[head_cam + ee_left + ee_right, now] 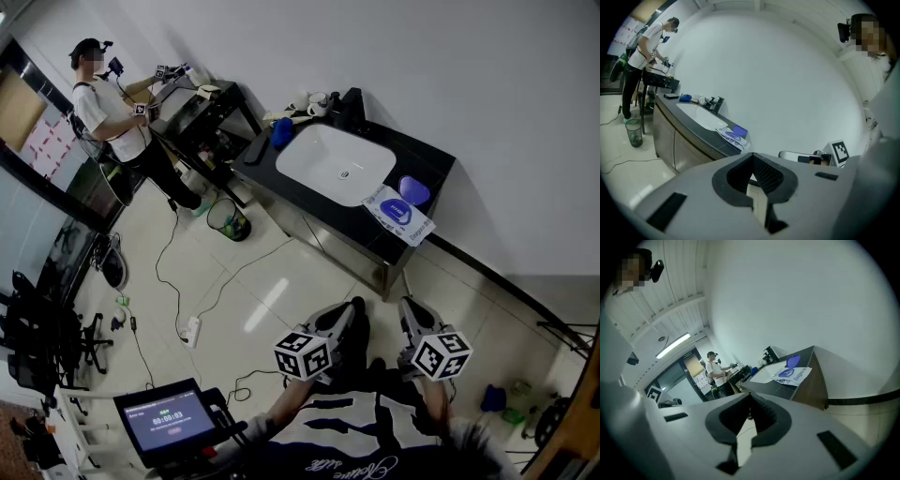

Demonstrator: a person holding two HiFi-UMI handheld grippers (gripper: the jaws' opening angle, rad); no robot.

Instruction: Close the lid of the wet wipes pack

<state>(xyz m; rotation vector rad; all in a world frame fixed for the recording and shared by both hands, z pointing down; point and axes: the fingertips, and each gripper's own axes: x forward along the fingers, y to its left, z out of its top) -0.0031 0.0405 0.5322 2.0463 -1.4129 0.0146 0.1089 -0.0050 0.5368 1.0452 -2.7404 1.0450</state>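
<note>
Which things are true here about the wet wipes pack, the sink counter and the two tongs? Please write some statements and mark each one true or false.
1. In the head view, the wet wipes pack lies on the dark counter, right of the white sink. True.
2. Its blue lid is shut. False: it stands open.
3. The left tongs grip the pack. False: they are shut on nothing, far from the counter.
4. The right tongs are shut and empty. True.
5. Nobody else is in the room. False: a second person stands past the counter's far end.
</note>
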